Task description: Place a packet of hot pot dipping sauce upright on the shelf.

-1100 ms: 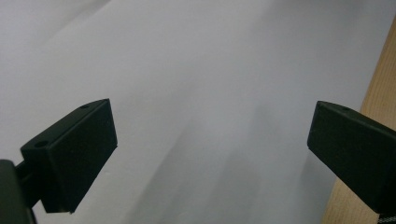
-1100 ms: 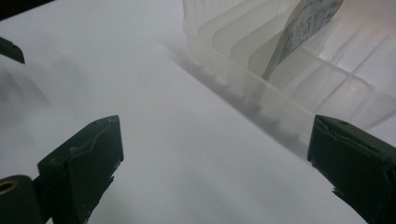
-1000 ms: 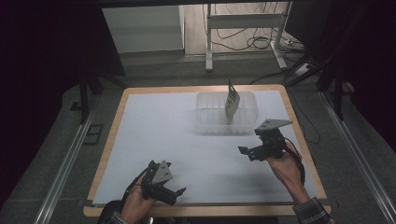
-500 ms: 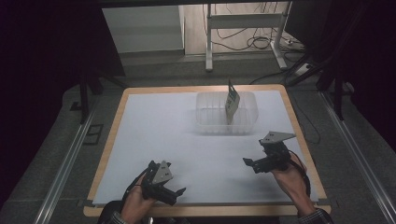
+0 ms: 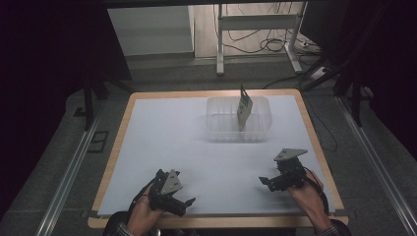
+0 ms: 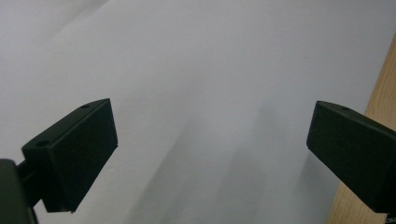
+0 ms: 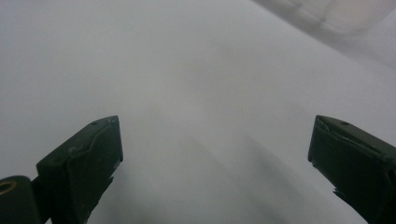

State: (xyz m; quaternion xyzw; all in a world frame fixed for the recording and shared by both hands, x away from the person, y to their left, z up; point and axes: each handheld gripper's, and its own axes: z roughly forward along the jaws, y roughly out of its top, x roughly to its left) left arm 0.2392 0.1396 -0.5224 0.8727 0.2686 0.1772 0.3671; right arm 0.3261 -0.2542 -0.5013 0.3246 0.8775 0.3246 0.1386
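Both released, empty: left gripper (image 5: 184,202) and right gripper (image 5: 265,182) low over bench (image 5: 162,128), well apart from card (image 5: 244,106) in bin (image 5: 216,129).

A white sheet (image 5: 196,142) covers the bench (image 5: 115,147) — its wooden edge shows all round. Beyond it, on the grey floor (image 5: 162,73), stands a white metal frame (image 5: 220,44) with tangled cables (image 5: 255,42) — dark surroundings either side.
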